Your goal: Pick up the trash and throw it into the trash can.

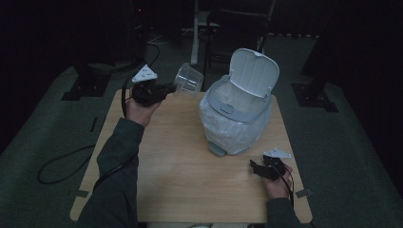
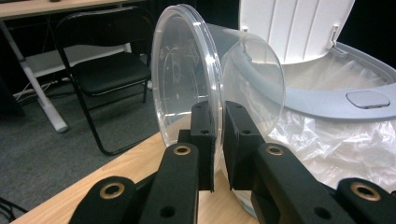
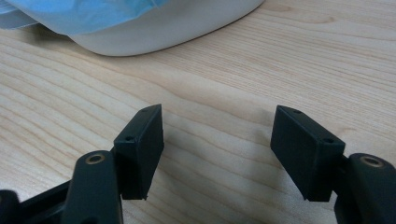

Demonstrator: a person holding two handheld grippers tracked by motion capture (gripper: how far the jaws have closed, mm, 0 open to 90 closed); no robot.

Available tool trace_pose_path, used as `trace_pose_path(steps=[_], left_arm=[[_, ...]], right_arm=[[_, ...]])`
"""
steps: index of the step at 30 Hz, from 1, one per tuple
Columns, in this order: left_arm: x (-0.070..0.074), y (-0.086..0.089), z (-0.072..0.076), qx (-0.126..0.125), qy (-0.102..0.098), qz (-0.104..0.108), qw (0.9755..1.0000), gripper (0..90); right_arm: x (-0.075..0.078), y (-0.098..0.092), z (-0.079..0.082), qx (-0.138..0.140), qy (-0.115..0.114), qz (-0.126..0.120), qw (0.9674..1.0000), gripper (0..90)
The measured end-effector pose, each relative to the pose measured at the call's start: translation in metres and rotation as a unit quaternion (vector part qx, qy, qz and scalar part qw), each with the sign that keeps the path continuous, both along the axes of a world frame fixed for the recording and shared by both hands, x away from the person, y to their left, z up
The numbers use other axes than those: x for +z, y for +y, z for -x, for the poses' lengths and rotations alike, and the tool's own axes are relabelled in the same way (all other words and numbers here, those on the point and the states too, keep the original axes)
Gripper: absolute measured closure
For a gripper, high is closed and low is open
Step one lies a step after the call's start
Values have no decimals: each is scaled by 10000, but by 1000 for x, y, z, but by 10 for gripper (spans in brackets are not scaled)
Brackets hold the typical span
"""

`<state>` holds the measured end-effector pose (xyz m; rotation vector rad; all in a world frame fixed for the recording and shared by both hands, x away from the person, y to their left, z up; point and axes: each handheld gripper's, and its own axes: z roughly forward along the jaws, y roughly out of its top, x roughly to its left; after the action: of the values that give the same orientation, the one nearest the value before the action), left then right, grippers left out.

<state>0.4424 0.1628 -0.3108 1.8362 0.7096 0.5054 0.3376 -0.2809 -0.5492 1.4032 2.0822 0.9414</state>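
Left gripper (image 1: 167, 89) raised above far-left corner of table (image 1: 180, 180), jaws clamped on wall of clear plastic cup (image 1: 188, 79). Cup held on its side, open mouth facing away from bin (image 1: 237, 114), base toward bin. In left gripper view, same gripper (image 2: 219, 135) pinches cup (image 2: 210, 84) at its rim: 1 jaw inside the cup wall, 1 outside, thin plastic between them. Cup off the table, just beside the bin's left rim, not touching it as far as can be told.

Bin standing near centre of table, slightly right. Lid (image 1: 254, 71) swung up and open, leaning back. Clear bag (image 1: 233, 130) lining the bin, folded over its sides under grey ring (image 1: 223, 102). In left gripper view, bin (image 2: 345, 93) close on the right with lid (image 2: 299, 28) upright behind it and bag (image 2: 327, 144) crinkled below ring. Grey pedal (image 1: 217, 150) at bin's near foot.

Right gripper (image 1: 259, 167) low over table near right edge, near the bin's base, well apart from cup. In right gripper view, gripper (image 3: 217, 149) jaws wide apart, nothing between them, bare wood grain of table (image 3: 224, 107) below. Base of bin (image 3: 163, 28) and edge of bag (image 3: 88, 14) at top of that view.

Black chair (image 2: 107, 70) on floor beyond table in left gripper view.
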Motion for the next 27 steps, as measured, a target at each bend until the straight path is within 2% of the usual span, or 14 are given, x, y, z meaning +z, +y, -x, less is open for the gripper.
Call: trace_pose_path(steps=[27], left_arm=[[23, -34, -5, -242, -136, -85, 9996, 843]], right_arm=[[0, 0, 0, 2, 4, -8, 10000, 336]])
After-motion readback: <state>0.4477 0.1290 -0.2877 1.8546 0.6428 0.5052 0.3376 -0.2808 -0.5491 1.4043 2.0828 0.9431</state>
